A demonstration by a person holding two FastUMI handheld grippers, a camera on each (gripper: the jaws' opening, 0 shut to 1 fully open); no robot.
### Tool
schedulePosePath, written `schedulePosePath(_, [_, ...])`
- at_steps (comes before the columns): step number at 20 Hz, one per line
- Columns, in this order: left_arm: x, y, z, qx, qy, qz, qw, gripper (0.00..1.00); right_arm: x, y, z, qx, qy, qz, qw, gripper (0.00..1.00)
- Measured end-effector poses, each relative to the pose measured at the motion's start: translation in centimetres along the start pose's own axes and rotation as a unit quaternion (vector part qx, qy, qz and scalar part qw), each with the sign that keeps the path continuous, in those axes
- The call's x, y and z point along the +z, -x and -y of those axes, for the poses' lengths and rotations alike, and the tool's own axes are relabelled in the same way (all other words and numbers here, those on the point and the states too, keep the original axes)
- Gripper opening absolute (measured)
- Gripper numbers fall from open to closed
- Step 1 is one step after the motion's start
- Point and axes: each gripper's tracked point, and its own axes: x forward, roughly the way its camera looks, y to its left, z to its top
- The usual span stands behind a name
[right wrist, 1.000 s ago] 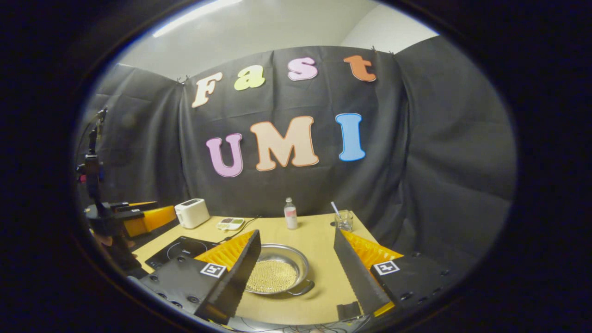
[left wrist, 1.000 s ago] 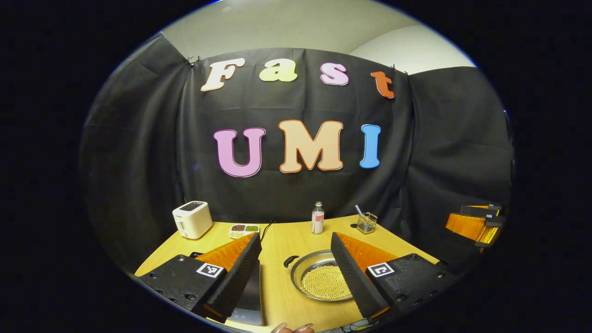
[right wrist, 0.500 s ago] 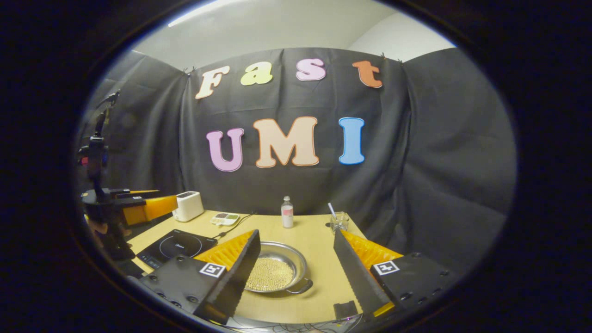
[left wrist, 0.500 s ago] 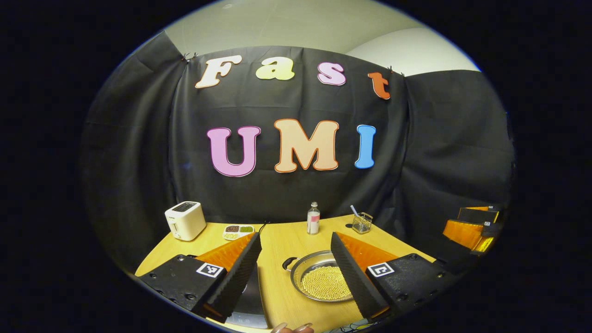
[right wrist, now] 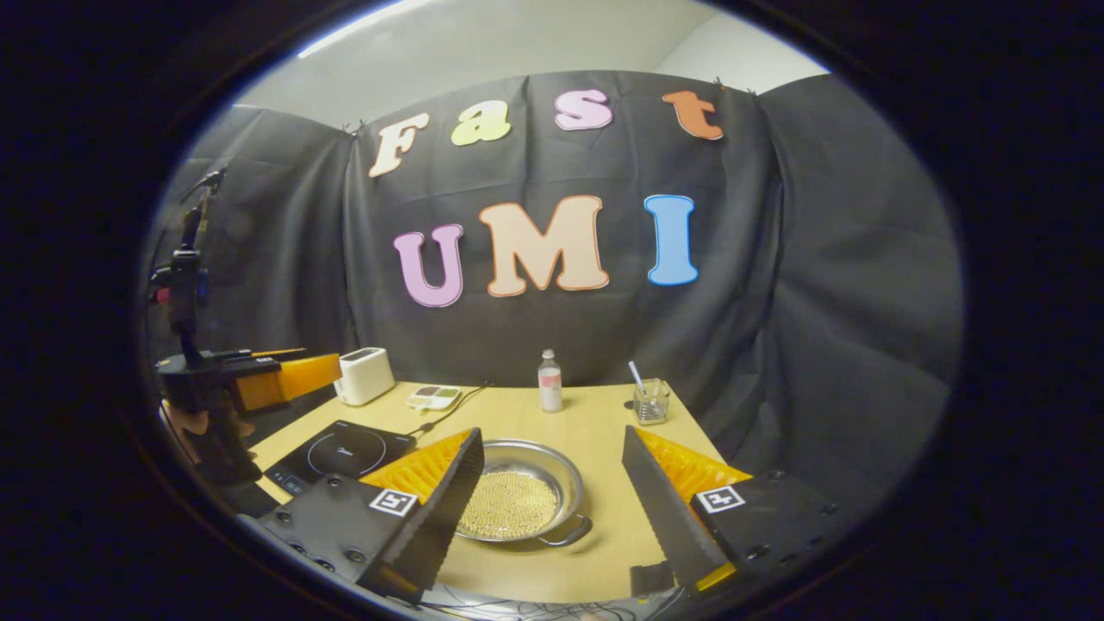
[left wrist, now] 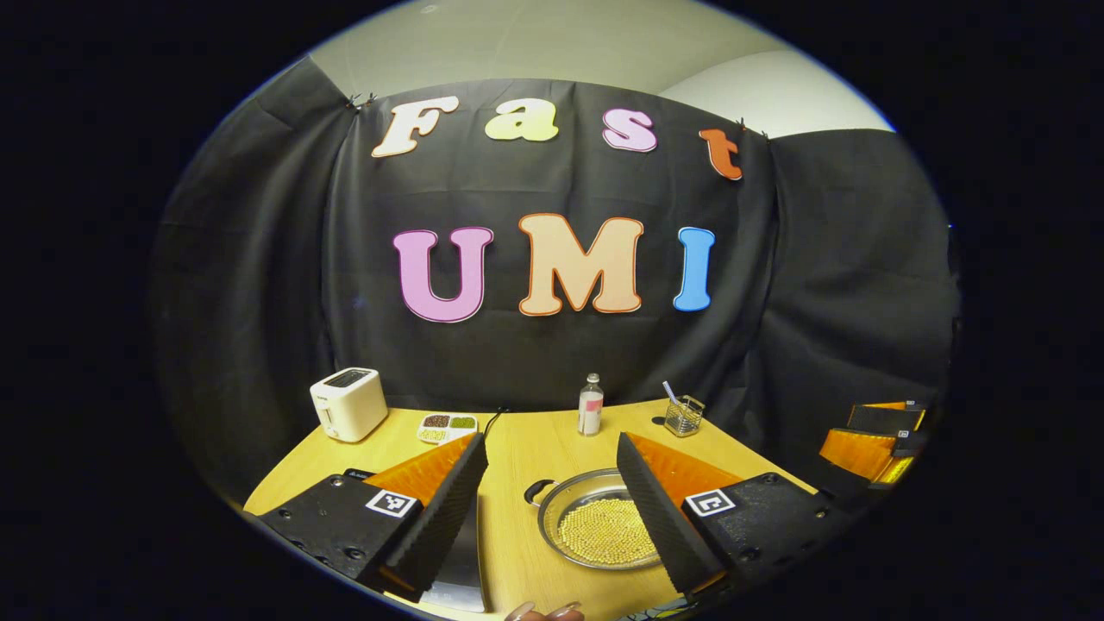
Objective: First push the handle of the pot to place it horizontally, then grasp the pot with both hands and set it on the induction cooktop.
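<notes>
**Both grippers spread above the table, pot resting free**

In the left gripper view, my left gripper [left wrist: 552, 509] hangs over the near edge of the wooden table [left wrist: 535, 448] with its ribbed black foam pads set wide apart, holding nothing; the orange finger backs are ridged plastic. The pot [left wrist: 599, 530], a shallow round steel pan with a polished rim, sits flat on the table at about 5 o'clock from the view's centre, partly behind my right-hand finger. It is filled with small pale yellow beads [left wrist: 608, 530]. One loop handle [left wrist: 535, 492] sticks out at the pot's 10 o'clock.

In the right gripper view, my right gripper [right wrist: 552, 500] is likewise spread, nothing between the pads. Here the pot shows between the fingers, its other loop handle [right wrist: 569, 535] at its 5 o'clock. The induction cooktop [right wrist: 341, 453], a flat glossy black square with a white ring, lies at 9 o'clock from the pot, apart from it.

Along the far edge stand a boxy cream toaster [left wrist: 348, 404], a divided tray of grains [left wrist: 448, 427], a small clear bottle [left wrist: 591, 405] and a glass cup with a straw [left wrist: 684, 416].
</notes>
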Motion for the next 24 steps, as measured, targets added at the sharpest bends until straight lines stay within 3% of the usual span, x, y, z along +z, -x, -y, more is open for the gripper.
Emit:
schedulePosePath(7, [-0.4, -0.3, 0.8, 0.001, 0.000, -0.006, 1.000, 0.98, -0.5, -0.5, 0.3, 0.008, 0.007, -0.007, 1.000, 0.96])
schedulePosePath(9, [-0.3, -0.2, 0.9, 0.002, -0.001, -0.005, 1.000, 0.97, -0.7, -0.6, 0.2, 0.013, 0.004, -0.011, 1.000, 0.79])
schedulePosePath(10, [-0.3, -0.1, 0.9, 0.003, -0.001, -0.005, 1.000, 0.98, -0.8, -0.6, 0.3, 0.013, 0.003, -0.012, 1.000, 0.75])
schedulePosePath(14, [-0.1, 0.1, 0.8, 0.008, -0.001, -0.003, 1.000, 0.97, -0.8, -0.4, 0.3, 0.018, -0.002, -0.012, 1.000, 0.75])
schedulePosePath(16, [-0.1, 0.2, 0.8, 0.010, -0.001, -0.003, 1.000, 0.98, -1.1, -0.5, 0.4, 0.017, 0.002, -0.013, 1.000, 0.55])
schedulePosePath(20, [-0.1, 0.5, 0.9, 0.011, -0.002, -0.003, 1.000, 0.97, -1.4, -0.1, 0.4, 0.017, 0.007, -0.021, 1.000, 0.54])
schedulePosePath(23, [-0.2, 0.4, 1.0, 0.010, -0.002, -0.003, 1.000, 0.97, -1.7, -0.3, 0.4, 0.019, 0.009, -0.025, 0.999, 0.26])
schedulePosePath(24, [-0.2, 0.4, 1.0, 0.010, -0.001, -0.004, 1.000, 0.96, -1.8, -0.2, 0.4, 0.019, 0.010, -0.026, 0.999, 0.26])
